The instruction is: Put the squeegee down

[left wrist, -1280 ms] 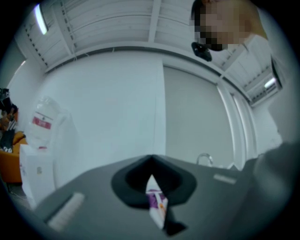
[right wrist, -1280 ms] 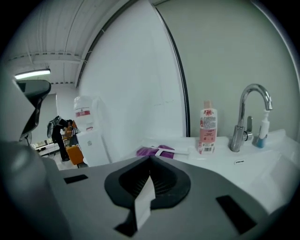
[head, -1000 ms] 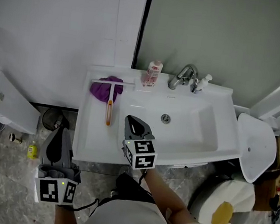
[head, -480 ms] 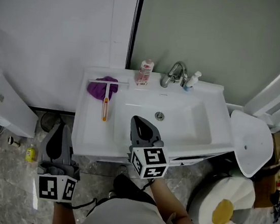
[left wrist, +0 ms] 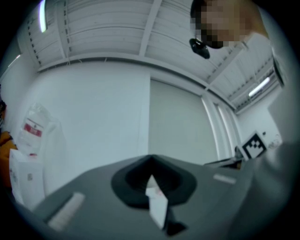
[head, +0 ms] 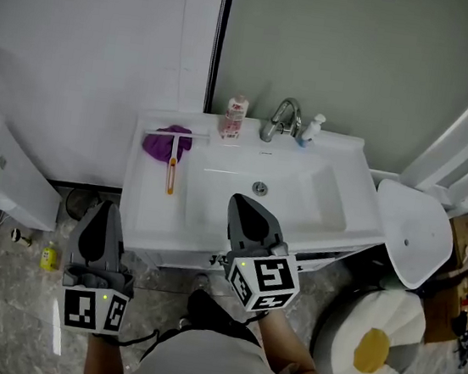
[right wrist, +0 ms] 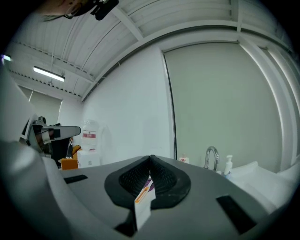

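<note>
The squeegee (head: 172,165) has an orange handle and a white blade. It lies on the left side of the white sink counter (head: 150,205), its blade end across a purple cloth (head: 162,145). No gripper touches it. My right gripper (head: 247,201) is shut and empty, held in front of the counter's near edge, pointing at the wall. My left gripper (head: 105,208) is also shut and empty, lower left over the floor, beside the counter. In the right gripper view the jaws (right wrist: 150,157) meet, and a sliver of orange and purple shows below them. The left gripper (left wrist: 151,158) faces the bare wall.
A faucet (head: 279,118), a pink bottle (head: 234,115) and a soap dispenser (head: 310,128) stand along the counter's back edge. A toilet with its lid up (head: 412,227) is at the right. On the floor at left are a yellow bottle (head: 52,256) and a white box (head: 1,173).
Both grippers have drawn back from the sink. The right one has come up closer to the head camera and further right. The squeegee stays where it lay.
</note>
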Demonstrator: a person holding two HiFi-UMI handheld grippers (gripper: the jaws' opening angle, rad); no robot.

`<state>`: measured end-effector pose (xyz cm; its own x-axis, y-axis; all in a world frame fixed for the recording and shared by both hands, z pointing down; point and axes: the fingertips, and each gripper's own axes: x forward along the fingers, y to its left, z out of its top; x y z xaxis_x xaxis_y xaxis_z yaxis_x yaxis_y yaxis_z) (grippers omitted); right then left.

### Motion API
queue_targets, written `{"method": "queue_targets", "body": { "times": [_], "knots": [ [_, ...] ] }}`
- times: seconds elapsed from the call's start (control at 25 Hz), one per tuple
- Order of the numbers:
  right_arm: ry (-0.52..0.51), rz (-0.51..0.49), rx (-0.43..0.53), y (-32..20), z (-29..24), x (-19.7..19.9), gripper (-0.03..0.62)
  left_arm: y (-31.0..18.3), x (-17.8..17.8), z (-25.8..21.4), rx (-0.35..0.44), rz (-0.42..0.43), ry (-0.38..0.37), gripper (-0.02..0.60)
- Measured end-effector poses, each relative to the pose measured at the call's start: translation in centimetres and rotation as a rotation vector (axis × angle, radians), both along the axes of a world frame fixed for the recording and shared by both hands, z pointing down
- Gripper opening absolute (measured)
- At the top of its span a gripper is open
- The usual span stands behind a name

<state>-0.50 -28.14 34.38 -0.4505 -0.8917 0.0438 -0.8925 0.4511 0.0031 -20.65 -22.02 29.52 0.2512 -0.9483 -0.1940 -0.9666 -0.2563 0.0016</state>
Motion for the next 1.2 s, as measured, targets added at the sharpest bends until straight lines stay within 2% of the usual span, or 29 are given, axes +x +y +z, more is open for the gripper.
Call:
{"method": "queue_targets", "body": {
  "times": [0.64, 1.2],
  "knots": [
    [-0.010, 0.075, 0.113, 6.1, -4.1, 2.6, 0.002, 3.1, 0.6, -0.8, 0.029, 0.042, 0.006, 0.008],
    [-0.049, 0.066, 0.127, 7.6, -4.7, 2.1, 0.002, 4.2, -0.1, -0.8, 0.036, 0.026, 0.013, 0.008]
  ]
}}
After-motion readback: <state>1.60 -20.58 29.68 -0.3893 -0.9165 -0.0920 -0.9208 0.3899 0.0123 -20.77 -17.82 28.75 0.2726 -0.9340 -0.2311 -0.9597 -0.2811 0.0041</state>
